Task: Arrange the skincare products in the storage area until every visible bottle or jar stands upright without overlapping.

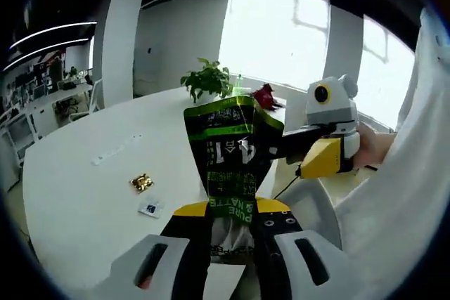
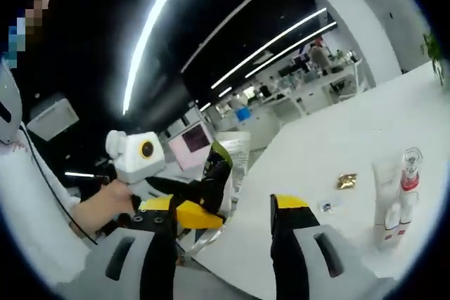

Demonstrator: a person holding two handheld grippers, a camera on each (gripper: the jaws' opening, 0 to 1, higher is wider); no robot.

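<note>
Desk (image 2: 365, 138) stretches wide and white ahead of you. Your left gripper (image 1: 232, 226) has its fingers closed on a green pouch (image 1: 232, 159), held upright. Your right gripper (image 2: 225, 230) is spread open, empty, and nearer the pump bottle (image 2: 406, 187) and tube (image 2: 385, 201), standing upright at its three o'clock.
</note>
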